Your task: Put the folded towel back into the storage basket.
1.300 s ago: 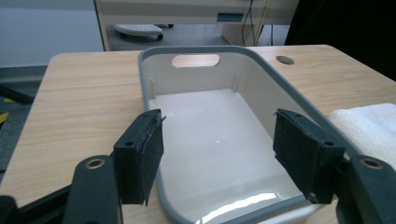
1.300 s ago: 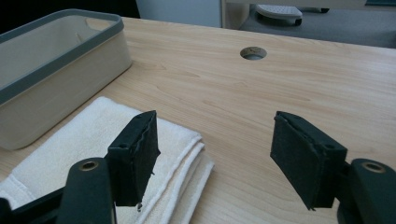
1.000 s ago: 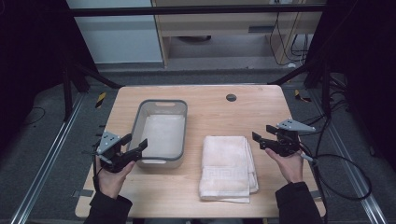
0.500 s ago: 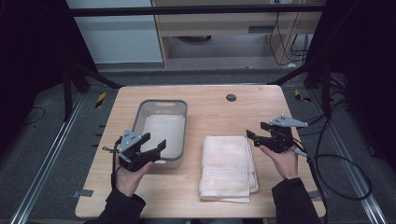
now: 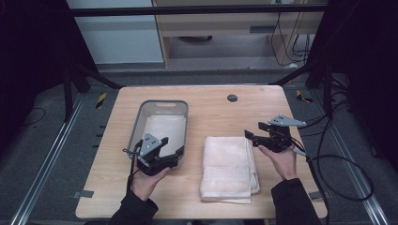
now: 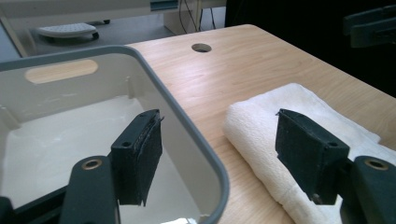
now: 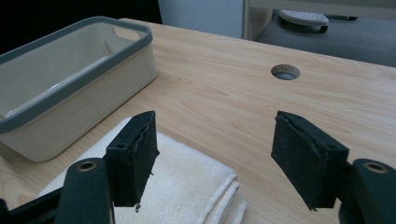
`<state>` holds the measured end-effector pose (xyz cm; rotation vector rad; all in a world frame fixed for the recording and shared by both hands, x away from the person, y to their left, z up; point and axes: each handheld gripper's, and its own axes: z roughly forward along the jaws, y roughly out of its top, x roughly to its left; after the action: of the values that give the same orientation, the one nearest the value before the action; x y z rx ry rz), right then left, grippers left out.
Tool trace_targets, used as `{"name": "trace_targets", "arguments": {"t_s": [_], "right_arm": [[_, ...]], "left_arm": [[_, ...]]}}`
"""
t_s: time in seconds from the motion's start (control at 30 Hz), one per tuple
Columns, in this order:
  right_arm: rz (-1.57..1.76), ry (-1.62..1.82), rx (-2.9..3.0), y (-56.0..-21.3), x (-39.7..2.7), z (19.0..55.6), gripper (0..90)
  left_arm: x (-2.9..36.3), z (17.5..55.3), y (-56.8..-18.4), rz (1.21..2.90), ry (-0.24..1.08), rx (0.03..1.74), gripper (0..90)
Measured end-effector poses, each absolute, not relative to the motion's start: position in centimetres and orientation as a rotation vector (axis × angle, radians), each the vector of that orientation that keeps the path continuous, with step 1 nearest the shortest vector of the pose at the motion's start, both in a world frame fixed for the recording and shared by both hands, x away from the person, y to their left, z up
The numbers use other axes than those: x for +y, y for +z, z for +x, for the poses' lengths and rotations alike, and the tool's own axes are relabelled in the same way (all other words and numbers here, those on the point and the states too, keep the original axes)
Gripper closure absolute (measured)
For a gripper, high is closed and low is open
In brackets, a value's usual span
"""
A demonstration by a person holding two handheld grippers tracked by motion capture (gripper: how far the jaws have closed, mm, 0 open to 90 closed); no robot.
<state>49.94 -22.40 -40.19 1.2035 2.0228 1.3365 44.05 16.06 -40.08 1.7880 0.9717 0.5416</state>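
Note:
A folded white towel [image 5: 228, 168] lies flat on the wooden table [image 5: 216, 108], right of centre. Beside it on the left stands an empty cream bin with a grey rim [image 5: 162, 104]. My left gripper [image 5: 172, 152] is open and hovers over the bin's near right corner, pointing toward the towel [image 6: 299, 140]; in the left gripper view the bin's rim [image 6: 187, 121] runs between the jaws. My right gripper [image 5: 252, 136] is open at the towel's far right corner, just above it, and in the right gripper view the towel [image 7: 187, 182] lies under the jaws with the bin [image 7: 70, 84] farther left.
A round cable hole [image 5: 232, 98] sits in the table near its far edge. A cable [image 5: 328, 159] trails from the right gripper off the table's right side. Beyond the table are a floor and low furniture.
My left gripper has moved right, from the table's left edge to over the bin's near right corner. My right gripper has shifted slightly left toward the towel. Both stayed open.

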Motion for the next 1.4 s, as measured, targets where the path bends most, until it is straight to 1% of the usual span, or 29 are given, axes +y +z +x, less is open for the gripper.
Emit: {"name": "trace_targets", "arguments": {"t_s": [0.33,0.63,1.4], "right_arm": [[1.221,1.326,2.054,-40.8,-22.1,50.0,28.1],[1.238,1.295,2.075,-41.7,-22.2,50.2,24.1],[1.261,1.233,2.133,-44.1,-21.7,50.7,22.2]], "left_arm": [[14.0,43.4,-41.0,1.83,0.496,0.937,30.3],[13.5,43.0,-41.9,1.865,0.468,0.921,29.8],[10.3,42.3,-45.0,1.998,0.403,0.884,29.4]]}}
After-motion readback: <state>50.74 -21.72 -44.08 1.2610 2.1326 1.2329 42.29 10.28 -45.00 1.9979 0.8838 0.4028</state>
